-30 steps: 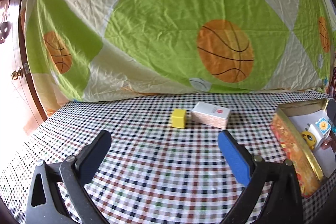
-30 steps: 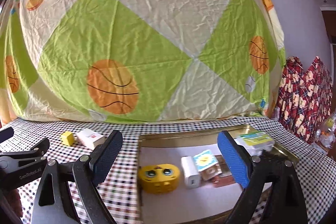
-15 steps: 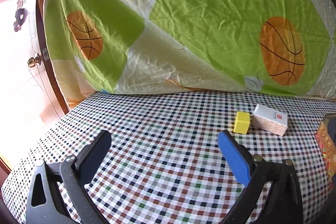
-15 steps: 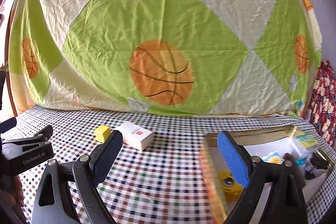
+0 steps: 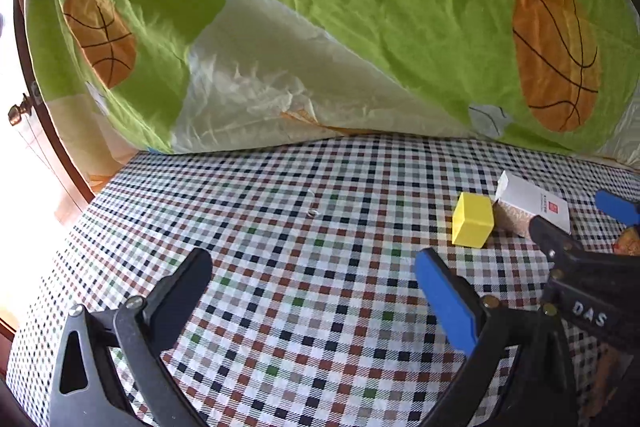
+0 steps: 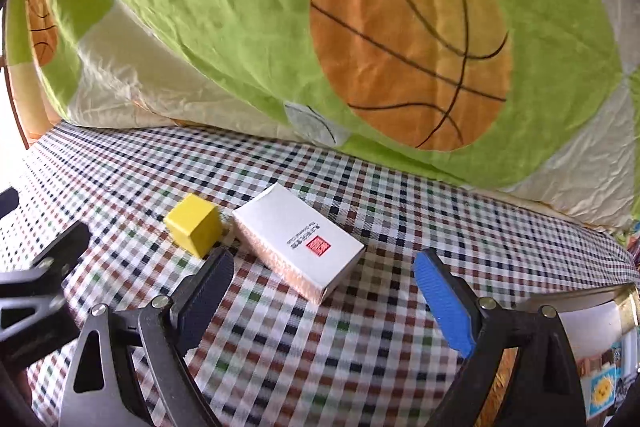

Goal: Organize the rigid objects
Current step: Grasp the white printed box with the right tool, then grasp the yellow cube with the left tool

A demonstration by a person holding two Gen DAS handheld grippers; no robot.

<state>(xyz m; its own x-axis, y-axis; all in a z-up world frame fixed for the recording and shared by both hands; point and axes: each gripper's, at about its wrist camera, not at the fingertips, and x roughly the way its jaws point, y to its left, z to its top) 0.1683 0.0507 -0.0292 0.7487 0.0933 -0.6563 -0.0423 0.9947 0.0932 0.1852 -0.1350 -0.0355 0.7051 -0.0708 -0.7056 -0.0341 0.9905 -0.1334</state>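
A yellow cube (image 6: 195, 225) and a white flat box with a red stamp (image 6: 300, 241) lie side by side on the checked tablecloth (image 6: 320, 347). My right gripper (image 6: 322, 273) is open and empty, just short of the box, which lies ahead between its fingers. My left gripper (image 5: 312, 277) is open and empty over bare cloth. The cube (image 5: 472, 220) and the box (image 5: 530, 205) are to its right. The right gripper's fingers (image 5: 560, 247) show at the left wrist view's right edge, partly covering the box.
A gold-rimmed tray (image 6: 596, 303) with small items sits at the right wrist view's lower right. A green and cream basketball-print sheet (image 6: 360, 27) hangs behind the table. A wooden door with a knob (image 5: 18, 113) stands at far left.
The right gripper has swung left from the tray and closed in on the white box and cube. The left gripper has turned further left. Both stayed open.
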